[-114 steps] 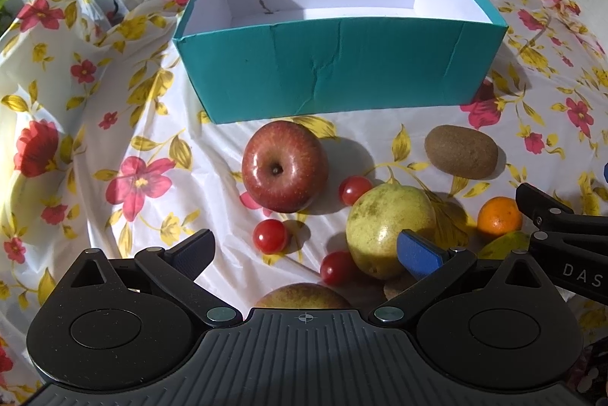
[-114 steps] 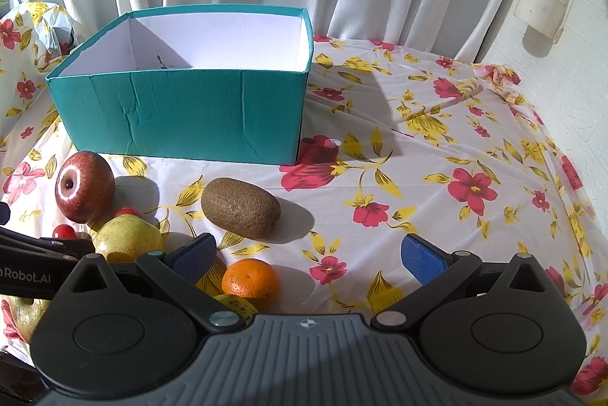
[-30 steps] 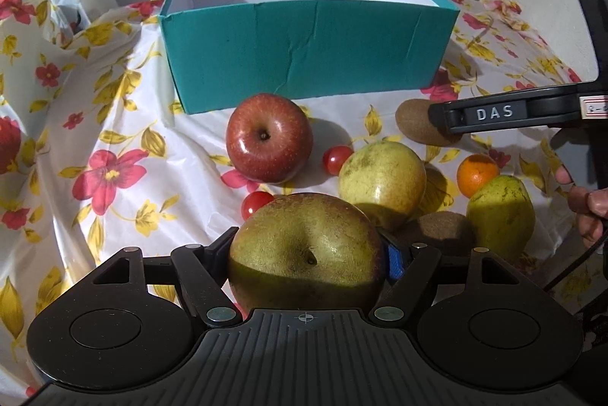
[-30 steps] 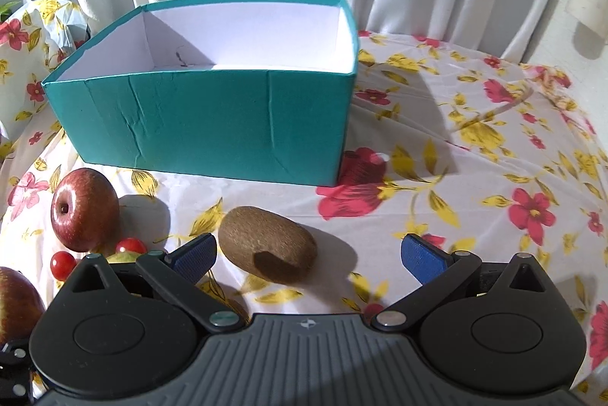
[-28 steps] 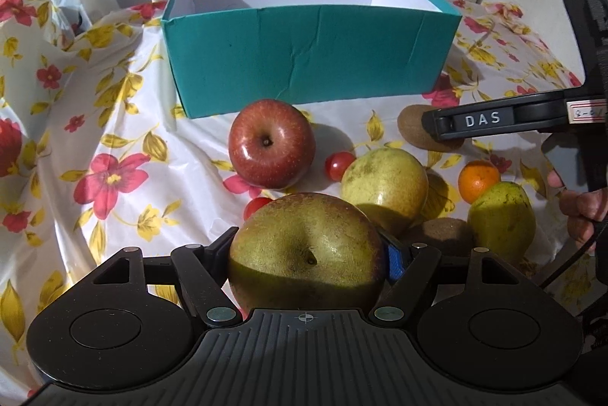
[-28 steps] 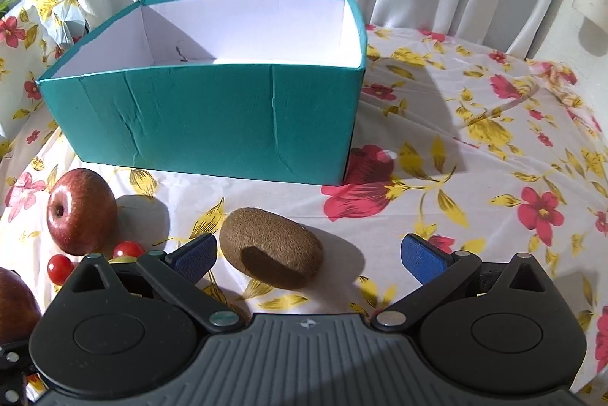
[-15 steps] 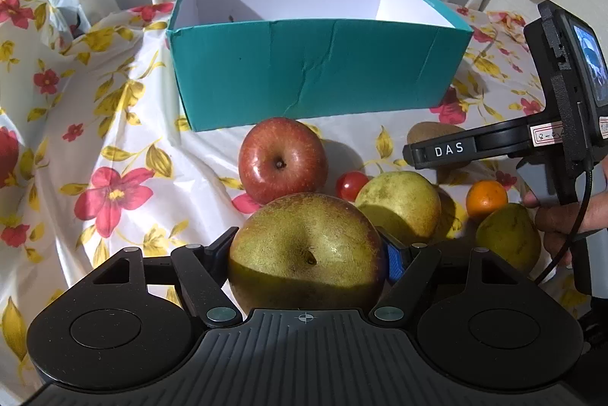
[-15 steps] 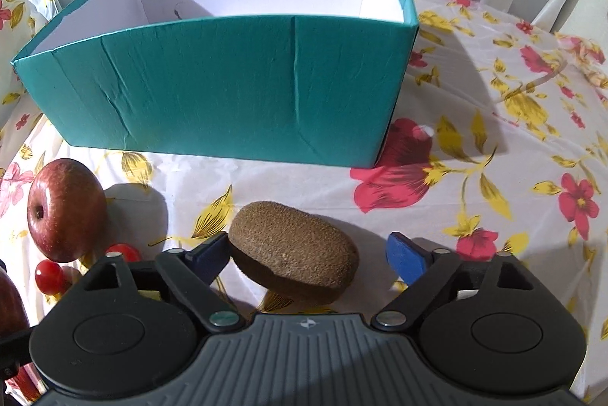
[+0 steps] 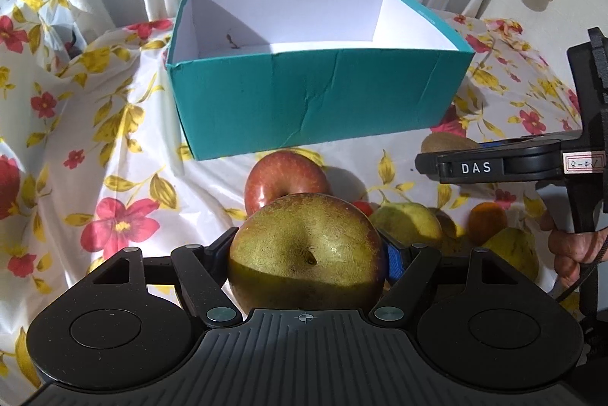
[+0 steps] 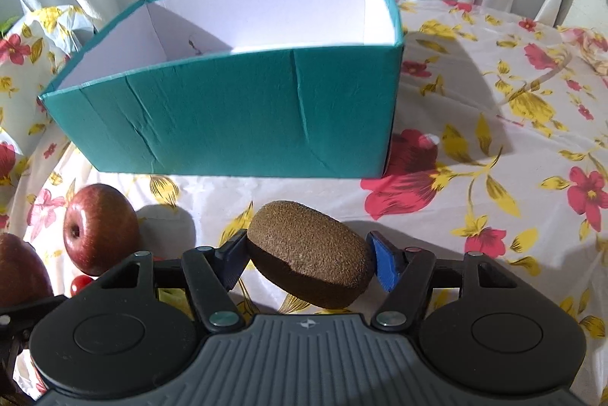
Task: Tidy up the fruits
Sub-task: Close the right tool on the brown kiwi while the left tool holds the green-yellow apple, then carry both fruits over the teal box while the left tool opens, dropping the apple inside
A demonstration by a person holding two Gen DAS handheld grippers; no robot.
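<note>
Your left gripper (image 9: 306, 259) is clenched on a large, round, green-and-russet apple (image 9: 304, 256), which sits squarely between the jaws, stem dimple facing you. Your right gripper (image 10: 307, 263) grips a fuzzy brown oval kiwi (image 10: 309, 256), held tilted across the jaws, its right end close to the blue pad and possibly only lightly caught. That tilt is the main risk: I judge the kiwi could pivot or slip out as you lift it over the wall of the open teal cardboard box (image 9: 315, 102) ahead of both jaws, and its soft flesh would bruise if you squeeze harder. The box looks light and empty, so clipping its rim could shove it back. Bringing both hands in together also risks the grippers colliding above it. Just beyond the left jaws lie a shiny red apple (image 9: 285, 178), a small red cherry tomato (image 9: 361, 206), yellow-green pears and a small orange. The counter wears a rumpled, slick-looking floral plastic cloth (image 10: 475, 140) on which round fruit could roll; white curtains hang behind, sunlight falling in hard patches.
</note>
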